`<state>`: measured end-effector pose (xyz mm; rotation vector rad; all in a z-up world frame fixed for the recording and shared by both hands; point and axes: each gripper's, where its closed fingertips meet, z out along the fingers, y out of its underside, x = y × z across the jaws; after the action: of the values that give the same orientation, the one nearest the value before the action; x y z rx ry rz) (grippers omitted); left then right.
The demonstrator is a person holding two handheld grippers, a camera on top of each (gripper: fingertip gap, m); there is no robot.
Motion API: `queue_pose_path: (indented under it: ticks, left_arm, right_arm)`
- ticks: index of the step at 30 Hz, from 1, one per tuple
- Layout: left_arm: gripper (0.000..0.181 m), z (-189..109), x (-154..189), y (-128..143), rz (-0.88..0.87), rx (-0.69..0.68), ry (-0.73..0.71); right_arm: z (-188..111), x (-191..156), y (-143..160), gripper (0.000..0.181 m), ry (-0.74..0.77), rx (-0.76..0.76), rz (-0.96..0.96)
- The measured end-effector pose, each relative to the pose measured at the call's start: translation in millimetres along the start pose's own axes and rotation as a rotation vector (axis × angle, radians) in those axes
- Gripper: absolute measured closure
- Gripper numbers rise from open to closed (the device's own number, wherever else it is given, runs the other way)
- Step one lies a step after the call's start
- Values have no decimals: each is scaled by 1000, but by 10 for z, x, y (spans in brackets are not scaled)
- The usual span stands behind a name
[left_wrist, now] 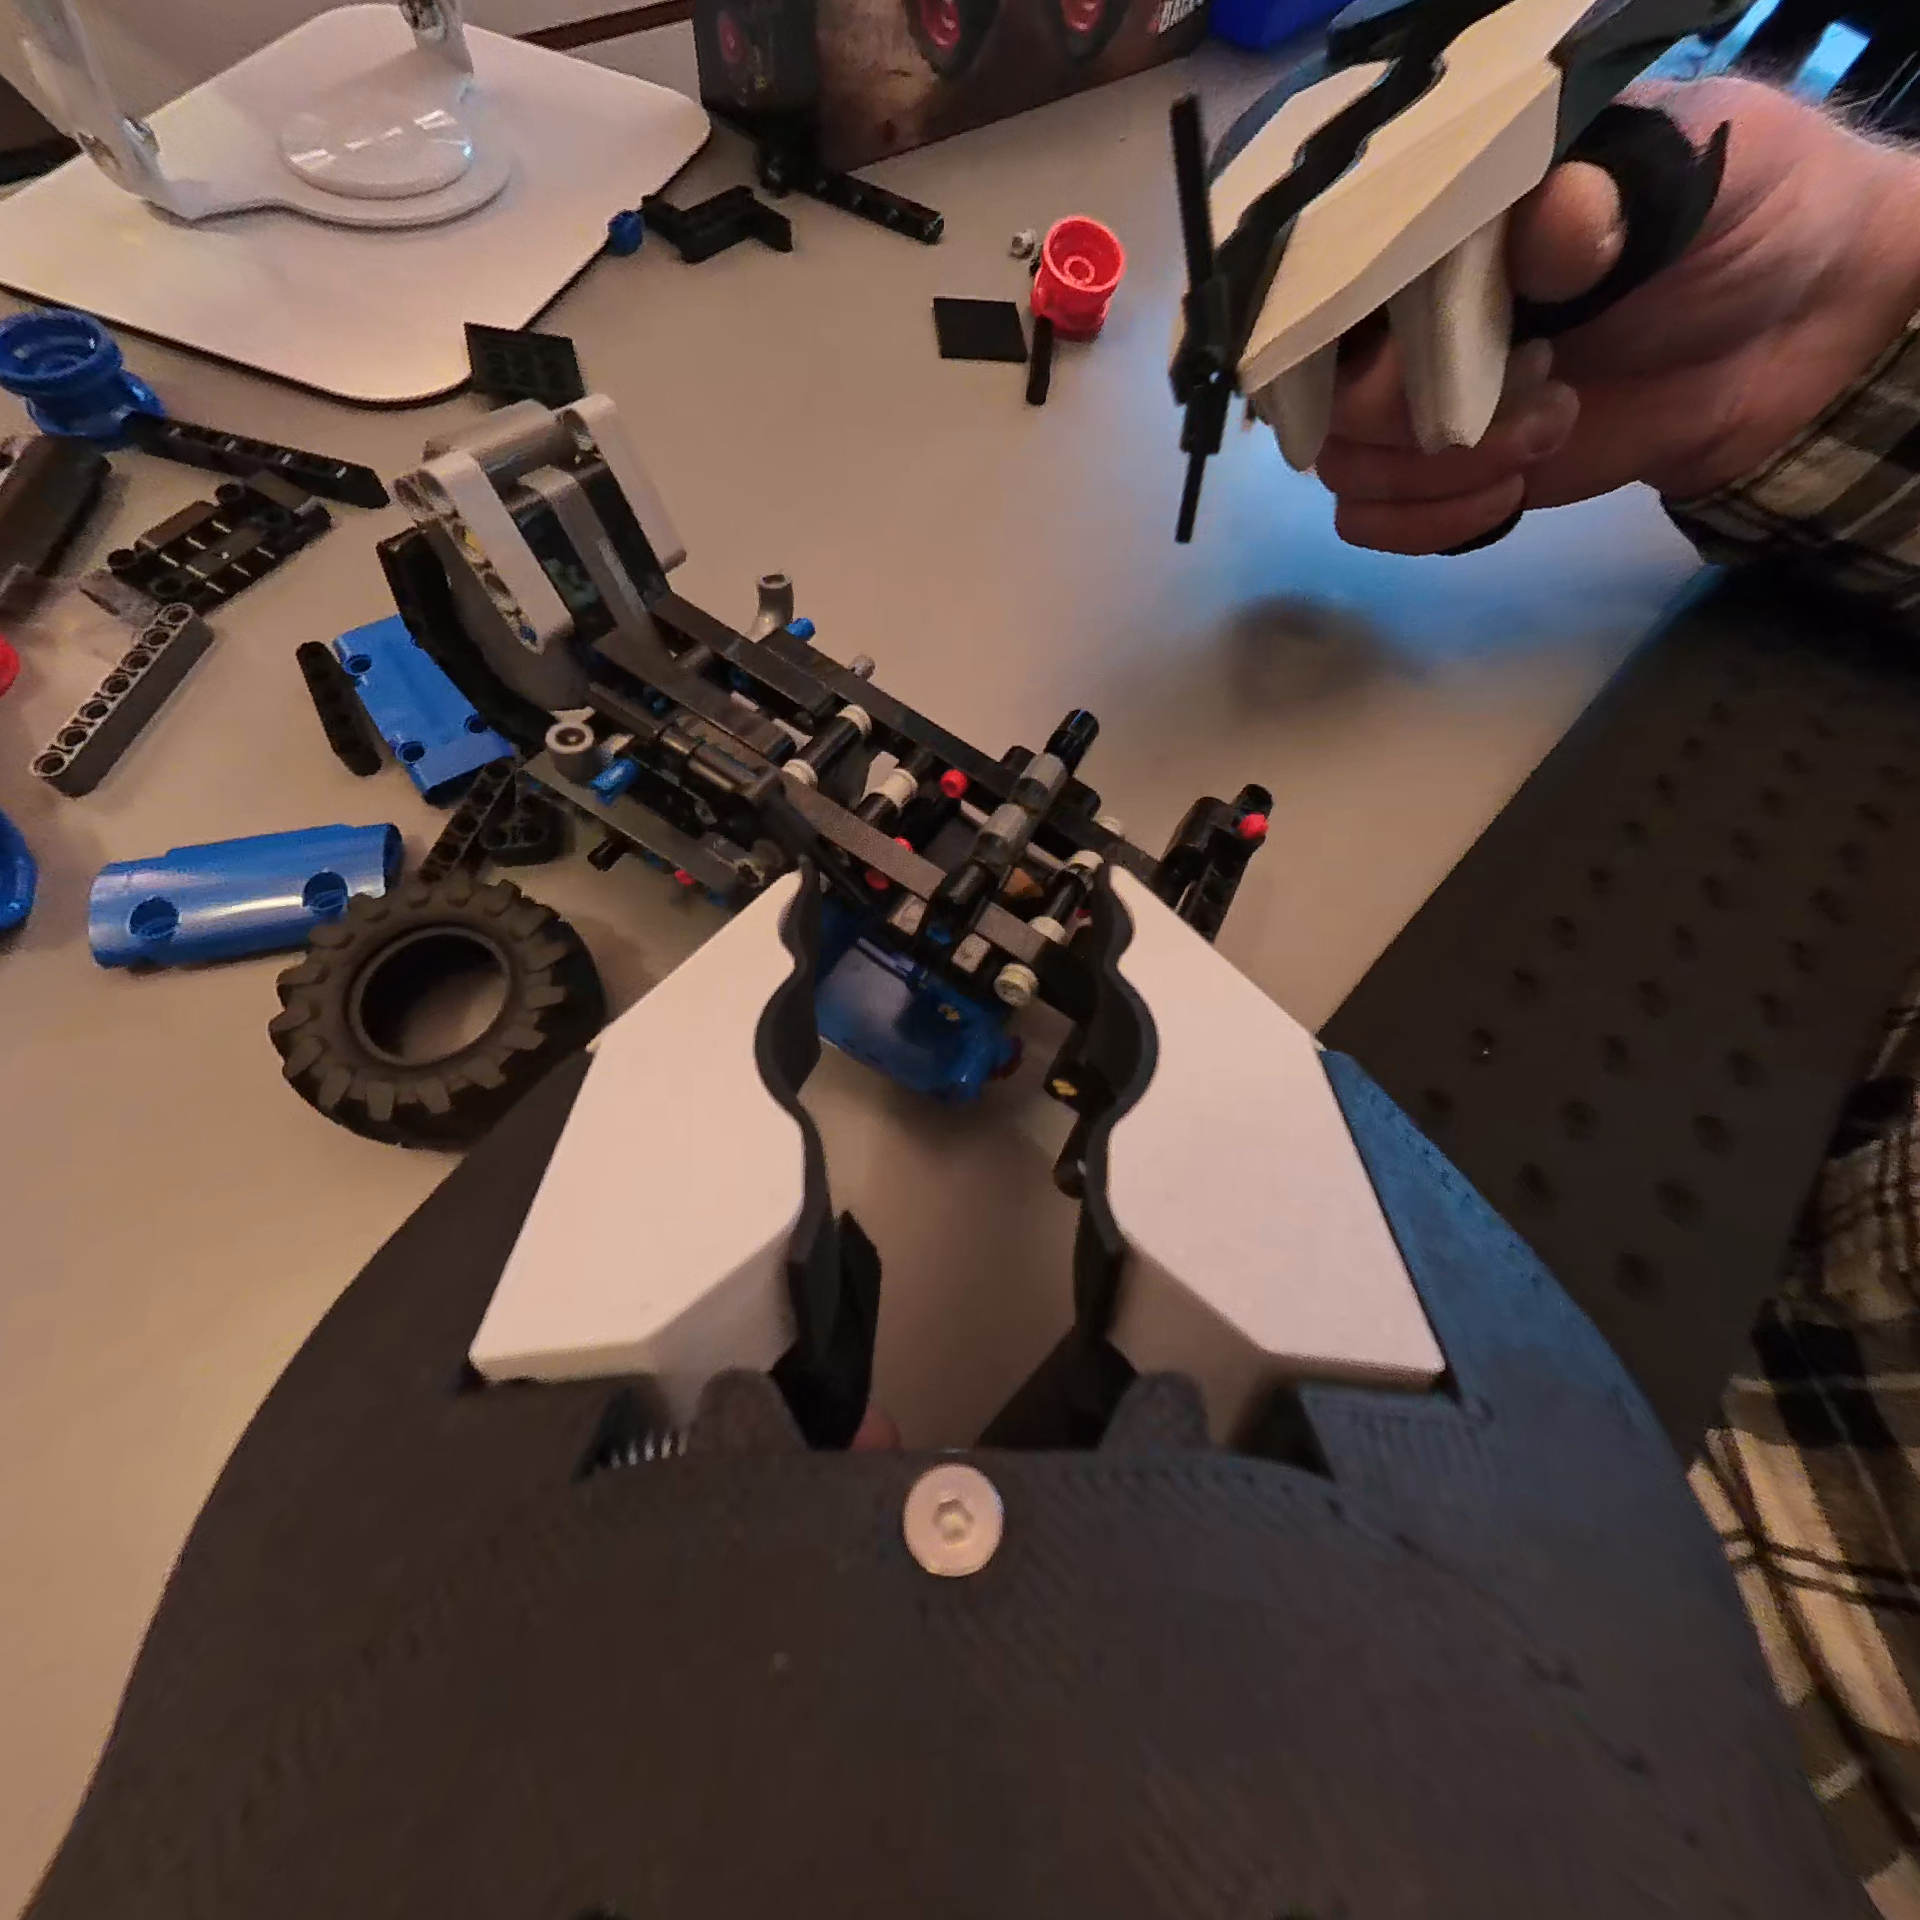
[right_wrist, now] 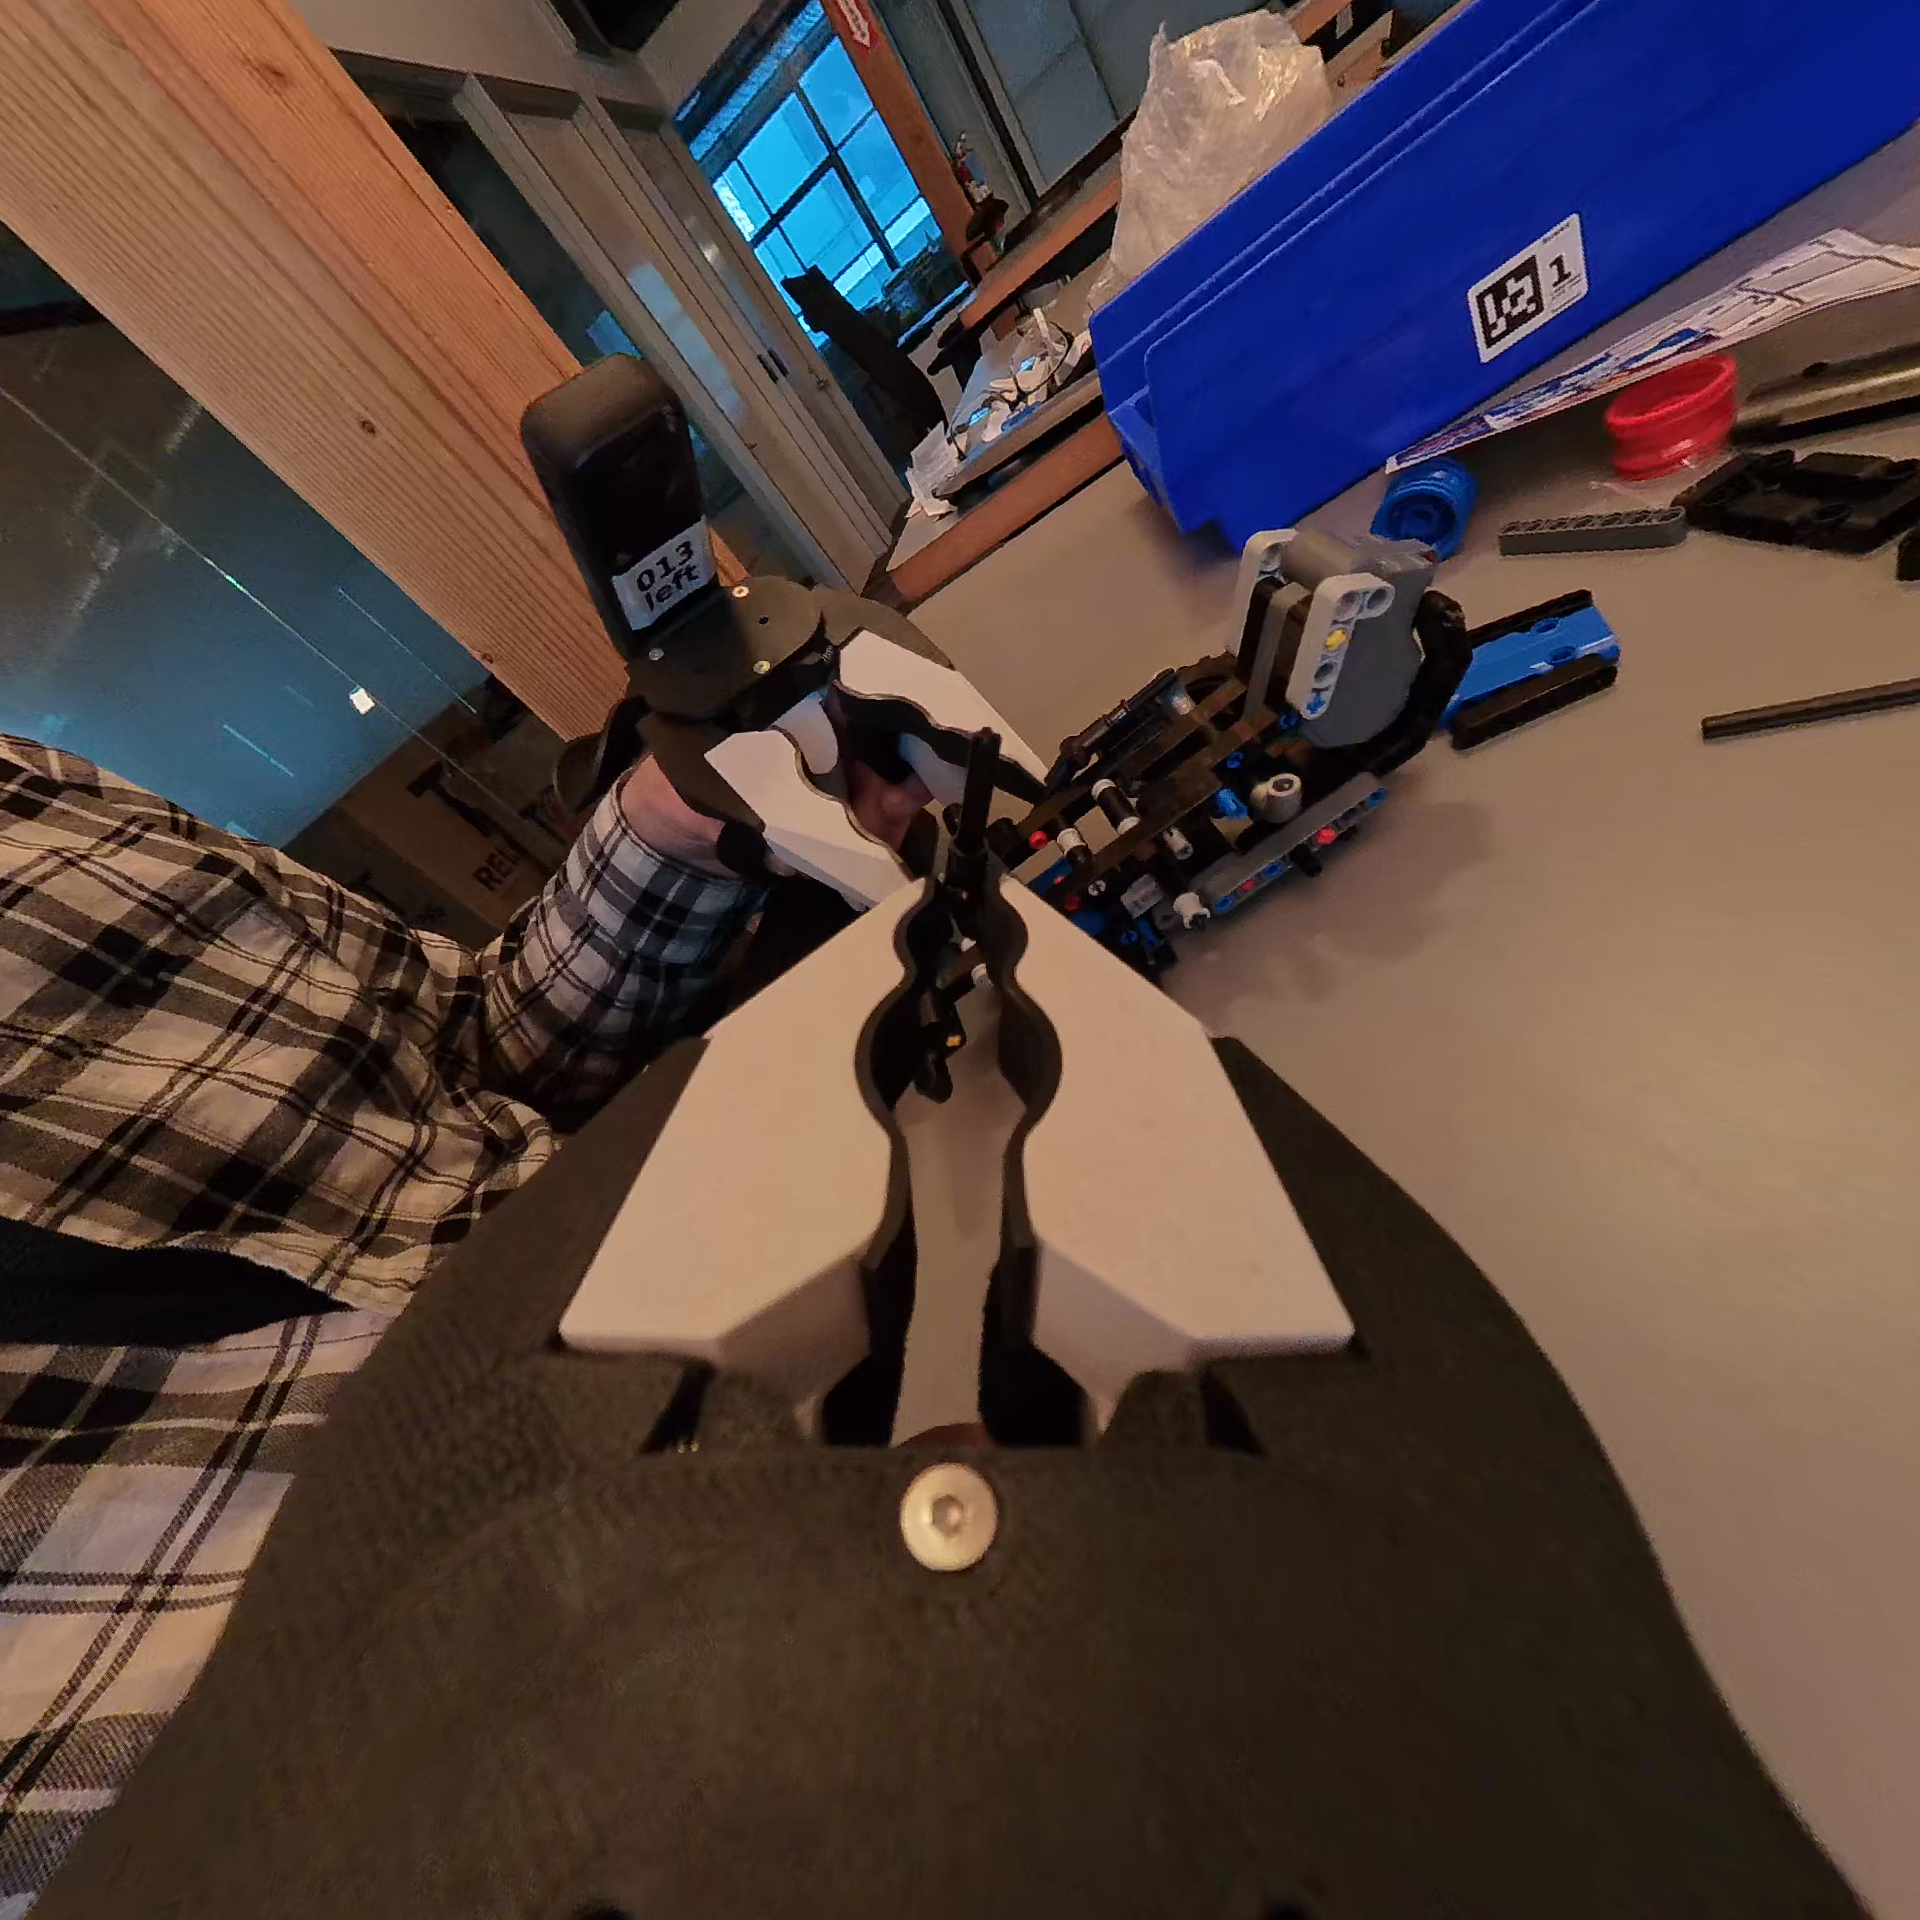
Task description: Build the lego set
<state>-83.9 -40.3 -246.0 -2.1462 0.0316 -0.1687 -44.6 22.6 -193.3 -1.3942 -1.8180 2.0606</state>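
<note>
A partly built black, grey and blue lego chassis (left_wrist: 727,727) lies on the grey table (left_wrist: 1039,499), with a grey motor block at its far end. My left gripper (left_wrist: 954,914) is closed on the chassis's near end; its white fingers flank the black frame. My right gripper (left_wrist: 1231,353), held by a hand (left_wrist: 1683,312), hovers above and to the right of the chassis, shut on a thin black axle piece (left_wrist: 1195,332) that stands nearly upright. In the right wrist view, the right gripper (right_wrist: 966,904) pinches that axle piece (right_wrist: 964,821) just in front of the left gripper (right_wrist: 831,769) and the chassis (right_wrist: 1226,800).
Loose parts lie left of the chassis: a black tyre (left_wrist: 436,1013), a blue tube panel (left_wrist: 244,904), black beams (left_wrist: 218,551), a blue hub (left_wrist: 62,364). A red hub (left_wrist: 1081,275), a white stand (left_wrist: 312,156) and the set's box (left_wrist: 935,62) sit behind. A black perforated mat (left_wrist: 1662,935) lies right. A blue bin (right_wrist: 1455,260) stands beyond. The left gripper's tips are roughly 10 centimeters from the right gripper's.
</note>
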Motion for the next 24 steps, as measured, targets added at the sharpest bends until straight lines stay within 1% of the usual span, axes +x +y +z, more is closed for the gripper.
queue_pose_path:
  ticks: [6,11,18,24]
  left_arm:
    - [132,74,63,-30,18,-7,-41]
    - [130,159,147,-65,69,-17,-77]
    - [132,237,243,-187,101,27,-78]
    - [134,282,260,-223,127,38,-81]
  right_arm:
    - [3,38,34,176,17,-16,-2]
    - [-8,122,82,176,54,-39,5]
    - [17,231,207,176,92,-92,15]
    - [10,289,225,176,105,-95,35]
